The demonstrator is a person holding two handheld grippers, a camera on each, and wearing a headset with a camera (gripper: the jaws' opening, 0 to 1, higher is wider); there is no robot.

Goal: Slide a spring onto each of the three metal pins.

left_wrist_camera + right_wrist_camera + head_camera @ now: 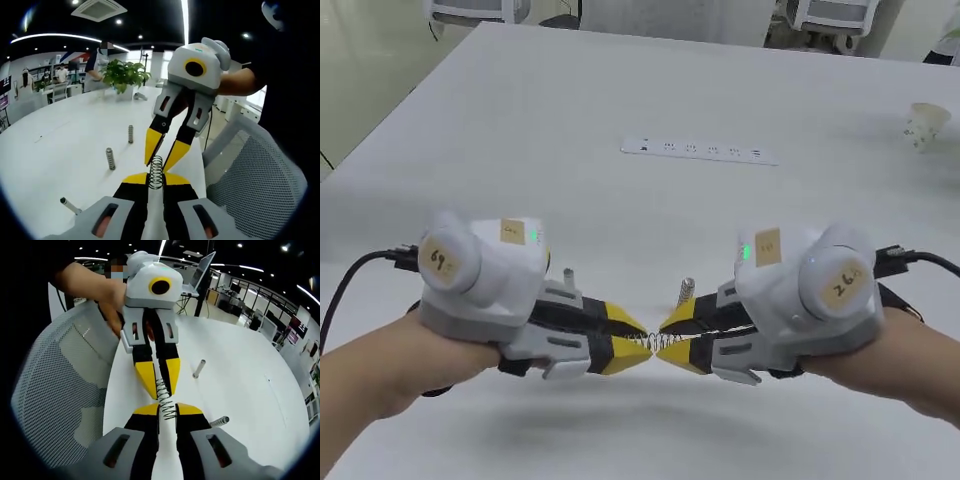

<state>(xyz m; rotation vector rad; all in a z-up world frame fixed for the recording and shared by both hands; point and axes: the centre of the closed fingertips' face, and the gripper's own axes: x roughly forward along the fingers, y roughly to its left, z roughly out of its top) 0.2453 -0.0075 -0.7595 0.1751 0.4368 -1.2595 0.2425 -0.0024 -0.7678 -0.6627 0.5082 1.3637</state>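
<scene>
1. Nearest in the head view, the left hand [405, 365] and right hand [905, 360] bring the two grippers nose to nose, low over the white table [640, 90].
2. On the left, the left gripper [636, 345] has its yellow-tipped jaws drawn almost together, pinching one end of a loose spring [653, 346].
3. On the right, the right gripper [670, 346] has its jaws narrowed to a slim gap around the other end, so the coil bridges both sets of tips, clear of the table.
4. Just beyond the left gripper's jaws stands the bare pin [568, 278], thin and upright.
5. Just beyond the right gripper's jaws stands a sprung pin [687, 292], a coil already around it.
6. Farther right along the same row, the left gripper view shows a second sprung pin [130, 134], also upright.
7. Far across the table lies a white power strip [700, 151]. A paper cup [926, 125] stands at the far right.
</scene>
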